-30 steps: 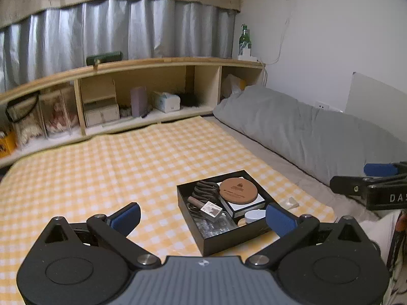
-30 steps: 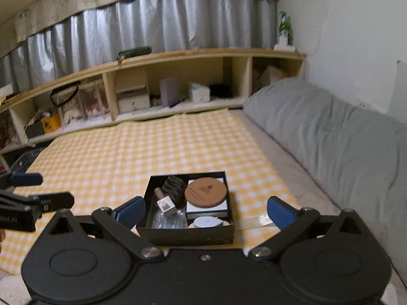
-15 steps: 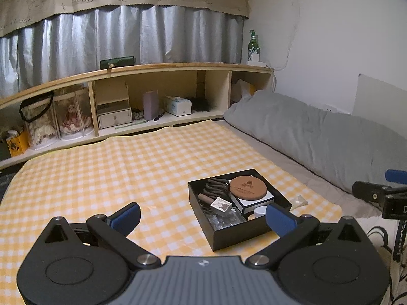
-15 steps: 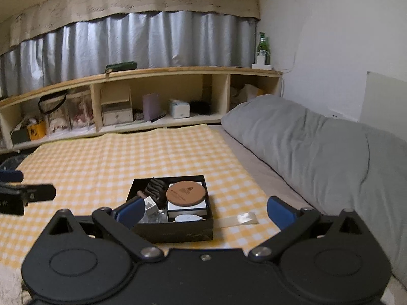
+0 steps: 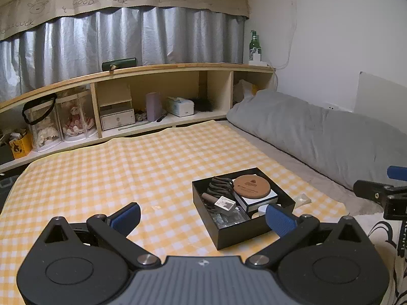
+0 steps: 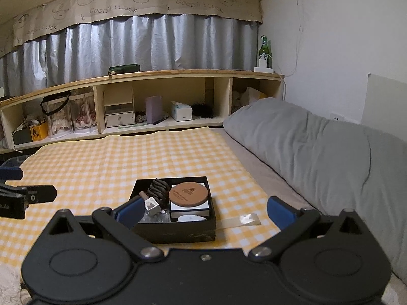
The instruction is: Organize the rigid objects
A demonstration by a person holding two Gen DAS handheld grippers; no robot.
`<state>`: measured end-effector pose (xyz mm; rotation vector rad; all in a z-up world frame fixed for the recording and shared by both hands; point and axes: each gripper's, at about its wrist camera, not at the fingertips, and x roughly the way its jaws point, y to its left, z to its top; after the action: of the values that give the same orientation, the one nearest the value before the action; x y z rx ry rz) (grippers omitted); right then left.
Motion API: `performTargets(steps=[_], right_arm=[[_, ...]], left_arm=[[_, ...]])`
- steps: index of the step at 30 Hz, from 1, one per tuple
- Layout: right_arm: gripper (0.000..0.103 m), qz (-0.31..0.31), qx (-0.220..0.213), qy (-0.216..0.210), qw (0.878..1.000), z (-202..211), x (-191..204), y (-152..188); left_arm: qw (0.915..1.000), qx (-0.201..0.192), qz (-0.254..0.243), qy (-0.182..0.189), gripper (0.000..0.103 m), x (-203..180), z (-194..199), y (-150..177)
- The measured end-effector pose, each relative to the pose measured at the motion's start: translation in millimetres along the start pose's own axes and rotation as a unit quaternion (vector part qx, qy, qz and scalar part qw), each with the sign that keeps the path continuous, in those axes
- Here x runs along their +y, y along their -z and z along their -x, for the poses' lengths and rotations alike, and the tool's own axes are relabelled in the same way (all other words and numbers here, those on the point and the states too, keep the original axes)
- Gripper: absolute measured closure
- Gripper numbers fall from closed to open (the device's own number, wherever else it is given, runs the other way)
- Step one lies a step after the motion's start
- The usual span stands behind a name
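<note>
1. Left gripper [image 5: 202,214] hangs above the yellow checked cloth [image 5: 122,178] on the bed; jaws spread wide, nothing between them.
2. Right gripper [image 6: 203,211] also sits above the cloth; jaws wide apart and empty.
3. Black box [image 6: 175,233] rests on the cloth near its front right corner, just ahead of both grippers.
4. Inside the box: round brown coaster [image 6: 188,193] lying on a white flat box [image 6: 189,207]; dark coiled item [image 6: 158,188] in the back left part; small white cube [image 6: 151,205] with a brown-handled piece beside it; clear plastic bits at front left; white oval item [image 6: 190,218] at front.
5. Clear strip [image 6: 240,221] lies on the cloth just right of the box, apart from it.
6. Grey pillow [image 6: 318,152] runs along the right side.
7. Wooden shelf [image 6: 162,75] at the back holds clutter; green bottle [image 6: 263,49] stands on its top at the right end.
</note>
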<state>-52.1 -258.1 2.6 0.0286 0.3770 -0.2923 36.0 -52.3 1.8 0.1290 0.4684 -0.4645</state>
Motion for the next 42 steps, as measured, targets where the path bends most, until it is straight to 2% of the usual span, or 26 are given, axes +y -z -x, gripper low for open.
performTargets(steps=[17,42], right_arm=[[0.000,0.001,0.000,0.000,1.000,1.0,0.6,0.7],[0.000,0.002,-0.001,0.000,1.000,1.0,1.2,1.0]], left_arm=[[0.9998,0.004,-0.019,0.006,0.000,-2.5,-0.8,3.4],[0.9999,0.003,-0.016,0.005,0.000,-1.1,-0.1,3.4]])
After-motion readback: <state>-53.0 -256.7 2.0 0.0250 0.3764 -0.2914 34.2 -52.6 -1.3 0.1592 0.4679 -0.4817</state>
